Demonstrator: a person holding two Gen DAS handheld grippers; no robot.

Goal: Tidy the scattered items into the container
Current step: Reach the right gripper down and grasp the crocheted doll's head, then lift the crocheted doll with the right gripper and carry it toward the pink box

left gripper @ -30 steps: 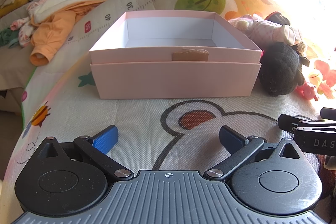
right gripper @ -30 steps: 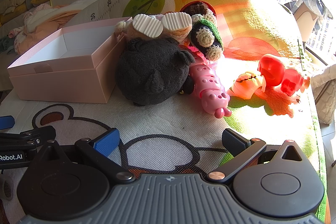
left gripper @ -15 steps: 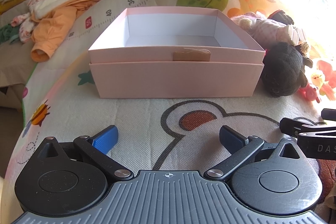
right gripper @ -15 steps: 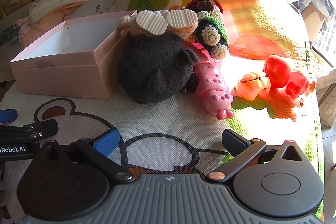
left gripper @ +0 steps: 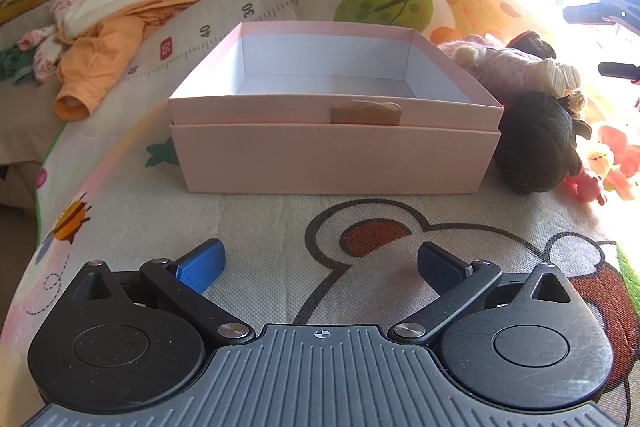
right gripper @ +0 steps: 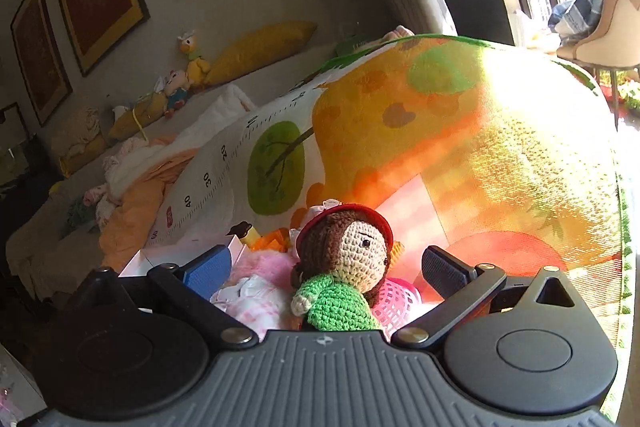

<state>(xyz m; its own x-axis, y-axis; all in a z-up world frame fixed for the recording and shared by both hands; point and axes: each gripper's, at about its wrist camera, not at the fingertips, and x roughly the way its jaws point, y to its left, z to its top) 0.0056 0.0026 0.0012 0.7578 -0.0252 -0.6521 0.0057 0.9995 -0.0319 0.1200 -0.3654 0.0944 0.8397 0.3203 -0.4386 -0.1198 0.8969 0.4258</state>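
Matt pink card box (left gripper: 332,155) on a coarse-woven printed mat (left gripper: 260,227) — crocheted yarn doll (right gripper: 344,267), fuzzy dark plush (left gripper: 536,143).

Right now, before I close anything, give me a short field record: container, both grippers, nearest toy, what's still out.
container: pink cardboard box, open-topped, nothing visible inside
left gripper: open, empty, low over the cartoon play mat, facing the box front
right gripper: open, straddling a crocheted doll with red hat and green sweater; contact cannot be told
still out: dark plush animal beside the box's right wall, pink-clothed doll behind it, pink and orange plastic toys further right
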